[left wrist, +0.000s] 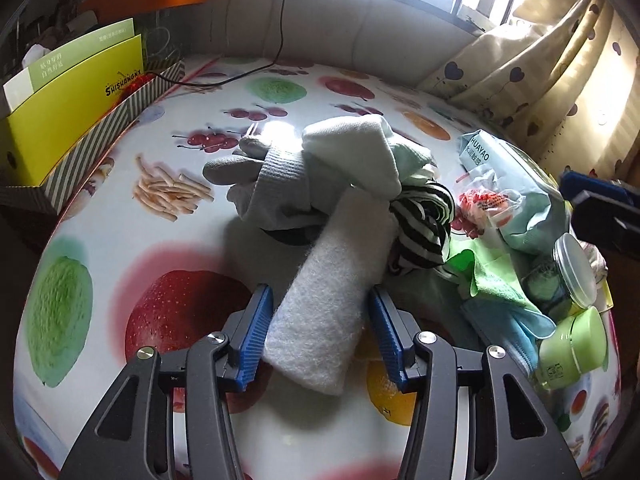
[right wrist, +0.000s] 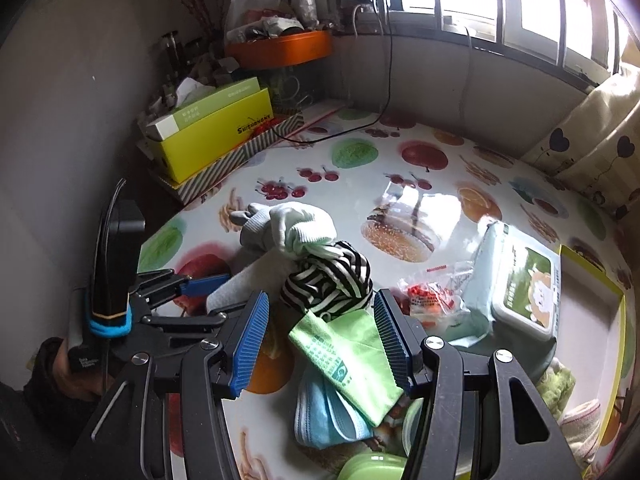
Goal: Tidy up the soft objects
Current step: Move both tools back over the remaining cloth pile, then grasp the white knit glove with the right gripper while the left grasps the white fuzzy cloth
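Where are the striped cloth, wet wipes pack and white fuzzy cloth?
striped cloth (right wrist: 332, 280), right wrist view, middle of bundle
wet wipes pack (right wrist: 520, 292), right wrist view, lid
white fuzzy cloth (left wrist: 336, 292), left wrist view, mid-length

The striped cloth (left wrist: 424, 224) lies half buried under the pale sock (left wrist: 356, 152); the green jar (right wrist: 370, 466) runs off the bottom edge.

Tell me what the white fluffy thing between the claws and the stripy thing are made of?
The white fluffy cloth looks like fuzzy fleece or microfibre: loose fibres stand up along its matte edges. The striped garment seems a thin knit fabric, perhaps cotton; it crumples in soft folds without shine.
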